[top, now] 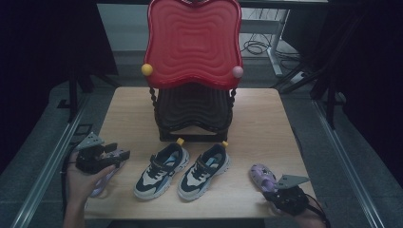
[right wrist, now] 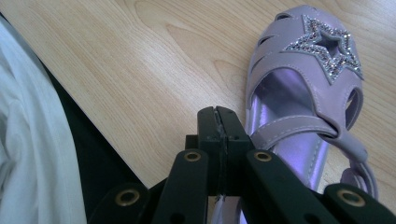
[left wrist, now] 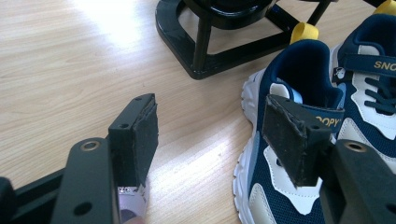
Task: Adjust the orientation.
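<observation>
Lilac glossy sandal [right wrist: 303, 102] with glittery star, right tool [right wrist: 218, 116] pressed together, left tool [left wrist: 215, 135] apart.

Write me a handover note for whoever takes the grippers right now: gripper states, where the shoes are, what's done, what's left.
Left gripper: open, holding nothing, over the table's left front corner, above one purple sandal.
Right gripper: jaws shut, right beside the other purple sandal at the right front; no grip on it is visible.
Two navy sneakers: side by side in front of the shoe rack.
Done: the sneakers look paired.
Left: the sandals lie at opposite ends of the table, probably to be brought together next.
</observation>
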### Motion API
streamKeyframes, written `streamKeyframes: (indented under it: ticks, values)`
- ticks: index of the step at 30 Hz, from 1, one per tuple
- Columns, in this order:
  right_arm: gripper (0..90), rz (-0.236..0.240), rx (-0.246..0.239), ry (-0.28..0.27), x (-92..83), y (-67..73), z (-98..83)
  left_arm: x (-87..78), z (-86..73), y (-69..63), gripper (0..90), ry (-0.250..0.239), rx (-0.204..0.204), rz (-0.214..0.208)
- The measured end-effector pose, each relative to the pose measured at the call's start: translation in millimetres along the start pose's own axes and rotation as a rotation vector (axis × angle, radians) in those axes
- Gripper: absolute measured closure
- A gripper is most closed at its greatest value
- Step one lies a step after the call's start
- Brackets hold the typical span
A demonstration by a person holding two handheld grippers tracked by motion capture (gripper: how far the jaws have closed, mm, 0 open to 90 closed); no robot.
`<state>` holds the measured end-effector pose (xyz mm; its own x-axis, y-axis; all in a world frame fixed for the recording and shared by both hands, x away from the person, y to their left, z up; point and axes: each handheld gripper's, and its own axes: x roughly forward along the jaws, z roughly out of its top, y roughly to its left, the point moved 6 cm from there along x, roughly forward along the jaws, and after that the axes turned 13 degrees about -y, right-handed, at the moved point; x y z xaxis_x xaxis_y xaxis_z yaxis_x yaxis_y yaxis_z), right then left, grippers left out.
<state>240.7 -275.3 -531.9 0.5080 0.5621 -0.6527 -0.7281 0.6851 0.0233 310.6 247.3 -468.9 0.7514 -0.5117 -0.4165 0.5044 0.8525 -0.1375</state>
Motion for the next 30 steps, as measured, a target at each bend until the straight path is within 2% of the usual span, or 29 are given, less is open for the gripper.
streamKeyframes:
  ticks: [15, 18, 19, 20, 22, 26, 27, 30]
  values:
    - [88.4, 0.005, 0.008, 0.012, -4.5, -2.8, -3.1, -5.6, 0.6, 1.5, 36.3, -0.007, 0.001, 0.006]
    - [87.6, 0.027, 0.008, -0.021, -5.3, -2.0, 2.0, -5.5, 0.8, 1.0, 36.3, -0.006, 0.003, 0.007]
    - [87.6, 0.027, 0.011, -0.042, -6.0, -2.2, 7.6, -5.2, 0.9, 0.8, 36.3, -0.005, 0.004, 0.006]
    - [87.2, 0.024, -0.008, -0.066, -5.7, -3.2, 19.0, -4.7, 0.8, 0.5, 36.3, -0.003, 0.007, 0.004]
    - [86.8, 0.026, -0.010, -0.077, -5.2, -3.6, 23.2, -4.3, 0.4, 0.2, 36.3, 0.000, 0.009, 0.000]
    - [85.0, 0.027, -0.008, -0.127, 0.6, -14.0, 38.6, -6.4, -0.1, 0.7, 36.3, -0.001, 0.005, 0.005]
    - [84.2, 0.023, 0.008, -0.149, 1.2, -19.9, 39.7, -7.9, 0.0, 1.3, 36.3, -0.002, 0.005, 0.008]
    - [81.6, 0.011, 0.026, -0.168, -0.9, -25.6, 38.1, -10.5, 0.6, 2.2, 36.3, -0.008, 0.003, 0.013]
